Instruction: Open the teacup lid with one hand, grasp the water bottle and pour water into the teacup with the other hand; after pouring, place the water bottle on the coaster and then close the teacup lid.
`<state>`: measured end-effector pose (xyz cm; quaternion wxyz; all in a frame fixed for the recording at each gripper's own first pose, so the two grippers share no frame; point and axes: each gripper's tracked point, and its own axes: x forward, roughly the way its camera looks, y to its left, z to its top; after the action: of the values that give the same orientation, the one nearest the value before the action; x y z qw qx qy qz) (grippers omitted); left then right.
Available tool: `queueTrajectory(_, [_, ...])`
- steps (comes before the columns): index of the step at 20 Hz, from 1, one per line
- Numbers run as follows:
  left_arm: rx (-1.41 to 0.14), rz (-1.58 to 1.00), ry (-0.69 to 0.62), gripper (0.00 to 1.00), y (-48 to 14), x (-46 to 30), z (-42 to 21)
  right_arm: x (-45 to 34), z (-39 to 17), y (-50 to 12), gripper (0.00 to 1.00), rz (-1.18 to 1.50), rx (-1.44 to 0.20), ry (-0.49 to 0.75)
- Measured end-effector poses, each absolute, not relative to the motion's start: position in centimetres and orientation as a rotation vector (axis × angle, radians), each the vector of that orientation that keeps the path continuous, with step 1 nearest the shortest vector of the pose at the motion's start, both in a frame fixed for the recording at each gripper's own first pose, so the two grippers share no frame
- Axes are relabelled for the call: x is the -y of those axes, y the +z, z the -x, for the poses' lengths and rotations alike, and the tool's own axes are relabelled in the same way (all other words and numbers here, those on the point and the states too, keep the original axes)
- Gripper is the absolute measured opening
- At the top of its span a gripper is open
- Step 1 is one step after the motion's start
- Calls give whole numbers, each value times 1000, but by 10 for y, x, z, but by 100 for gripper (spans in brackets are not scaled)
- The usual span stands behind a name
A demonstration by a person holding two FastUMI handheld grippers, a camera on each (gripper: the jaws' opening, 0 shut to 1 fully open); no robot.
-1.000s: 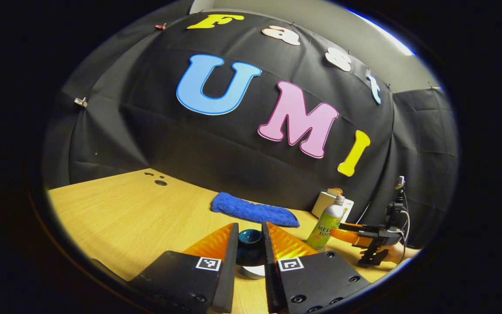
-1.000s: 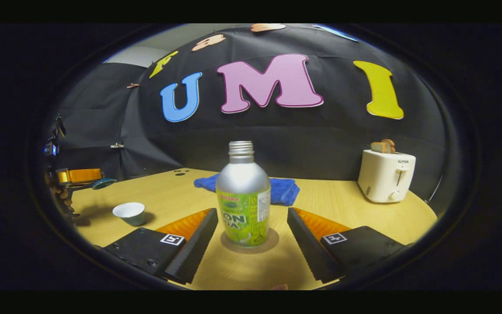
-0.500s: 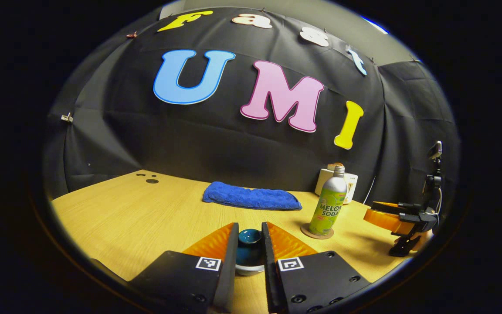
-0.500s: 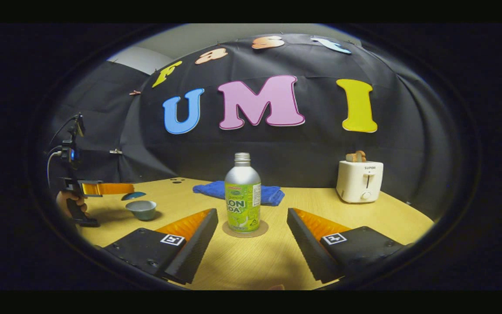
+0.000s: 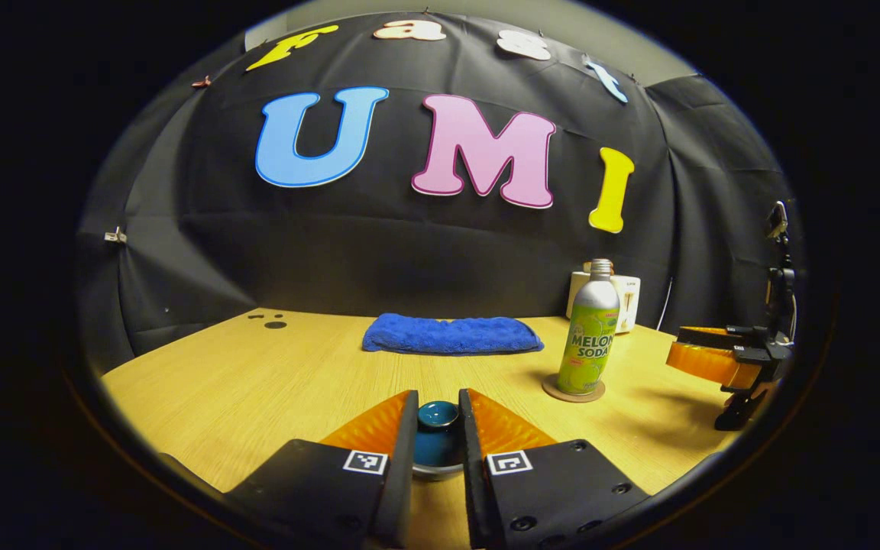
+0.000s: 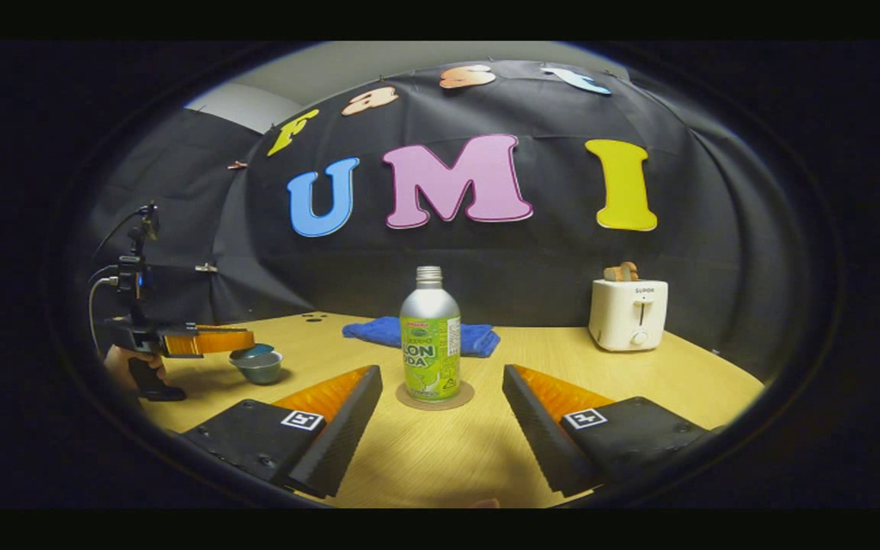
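**Insp. A:** As far as both views go, the task looks nearly done. Water bottle stands upright on the coaster, centre of the table, uncapped. Right gripper is spread wide, bottle standing ahead of the gap, no finger touching it. I'd log pour and placement as complete, though I can't see water in the cup from here.

**Insp. B:** Agreed re bottle; the left gripper view has it on the coaster too, bottle vertical, w/ right gripper off to the side and apart from it. What's left is the lid.

**Insp. A:** Status of lid?

**Insp. B:** Left gripper is closed narrow on the teacup lid, both fingers pressing its dark knob. Below it a pale rim shows, which I take for the teacup. In the right gripper view the lid sits low over the teacup, at or just above the rim; can't tell whether it's seated.

**Insp. A:** So remaining: seat lid fully, release, withdraw.

**Insp. B:** Correct. Risk is minor, in my judgement: lid set off-centre or cup nudged on release. Blue towel and toaster stand at the back, well apart from the work.
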<state>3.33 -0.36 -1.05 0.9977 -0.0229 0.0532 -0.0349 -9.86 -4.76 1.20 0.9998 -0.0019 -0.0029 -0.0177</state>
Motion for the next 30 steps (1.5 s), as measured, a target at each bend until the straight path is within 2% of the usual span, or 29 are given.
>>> queueTrajectory(1, [-113,37,-68,36,-11,5,-34,49,98,12,98,4,5,-42])
queueTrajectory(2, [-118,26,-67,33,-11,7,-35,49,99,12,98,5,5,-46])
queueTrajectory(11, [-152,-28,-38,33,-17,9,-40,49,99,12,98,4,6,-52])
queueTrajectory(20, [-187,-58,2,37,-22,7,-42,49,99,12,98,4,5,-52])
queueTrajectory(23, [-168,-52,22,49,-20,6,-40,50,99,12,98,4,5,-53])
queueTrajectory(26, [-112,-38,26,68,-11,4,-33,49,99,12,98,5,5,-53])
queueTrajectory(30, [-32,-13,6,84,-1,4,-25,49,99,12,98,5,5,-53])
